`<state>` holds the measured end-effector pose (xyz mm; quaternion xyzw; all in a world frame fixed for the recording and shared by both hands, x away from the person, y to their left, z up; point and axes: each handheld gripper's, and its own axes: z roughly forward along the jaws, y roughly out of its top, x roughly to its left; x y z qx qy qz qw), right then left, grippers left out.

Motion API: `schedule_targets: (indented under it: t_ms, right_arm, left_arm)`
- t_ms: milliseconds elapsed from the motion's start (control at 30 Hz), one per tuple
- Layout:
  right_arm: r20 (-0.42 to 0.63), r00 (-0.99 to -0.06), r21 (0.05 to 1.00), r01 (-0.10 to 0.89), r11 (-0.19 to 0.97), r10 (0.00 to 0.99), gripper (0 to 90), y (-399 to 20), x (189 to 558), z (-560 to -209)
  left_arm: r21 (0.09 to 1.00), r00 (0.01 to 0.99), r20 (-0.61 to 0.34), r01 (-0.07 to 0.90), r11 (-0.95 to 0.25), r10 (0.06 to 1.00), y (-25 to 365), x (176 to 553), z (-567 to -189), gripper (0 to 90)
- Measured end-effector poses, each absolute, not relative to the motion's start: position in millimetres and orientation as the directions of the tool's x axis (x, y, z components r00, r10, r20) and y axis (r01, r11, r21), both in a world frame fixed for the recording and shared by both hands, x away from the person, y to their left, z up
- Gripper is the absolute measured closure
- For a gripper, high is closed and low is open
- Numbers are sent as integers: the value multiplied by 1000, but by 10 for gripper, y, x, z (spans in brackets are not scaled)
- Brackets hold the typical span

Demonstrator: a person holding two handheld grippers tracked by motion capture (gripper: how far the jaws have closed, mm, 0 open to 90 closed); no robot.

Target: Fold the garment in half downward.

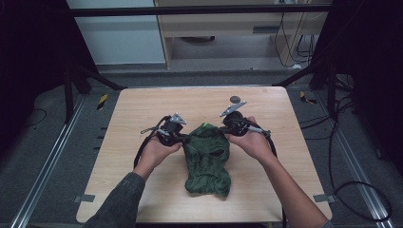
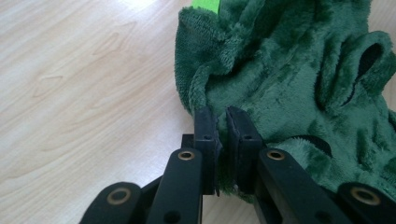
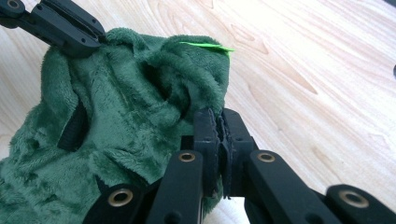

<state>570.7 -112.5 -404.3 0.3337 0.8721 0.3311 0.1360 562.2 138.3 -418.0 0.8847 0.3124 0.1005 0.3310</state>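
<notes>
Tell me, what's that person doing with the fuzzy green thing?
A person is holding a two-jaw gripper in each hand and using them to pick up a fluffy green garment from a wooden table. The left gripper is clamped on one side of its top edge, and the right gripper is clamped on the other side. The top is lifted between them while the lower part rests on the table. A bright green tag sticks out at the top. A small dark disc lies farther back.

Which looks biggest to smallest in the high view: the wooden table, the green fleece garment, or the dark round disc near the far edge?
1. Wooden table, by far the largest.
2. Green fleece garment, lying mid-table.
3. Dark round disc, the smallest; it lies farther off, but the gap is too great to matter.
</notes>
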Motion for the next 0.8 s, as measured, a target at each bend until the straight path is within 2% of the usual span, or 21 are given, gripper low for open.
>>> schedule_targets:
  t_ms: [800]
  right_arm:
    - [-60, -725, 686, 469, 556, 687, 862, -1071, 5892, -3914]
  left_arm:
    - [655, 769, 17, 474, -588, 639, 1353, 5873, -4024, 830]
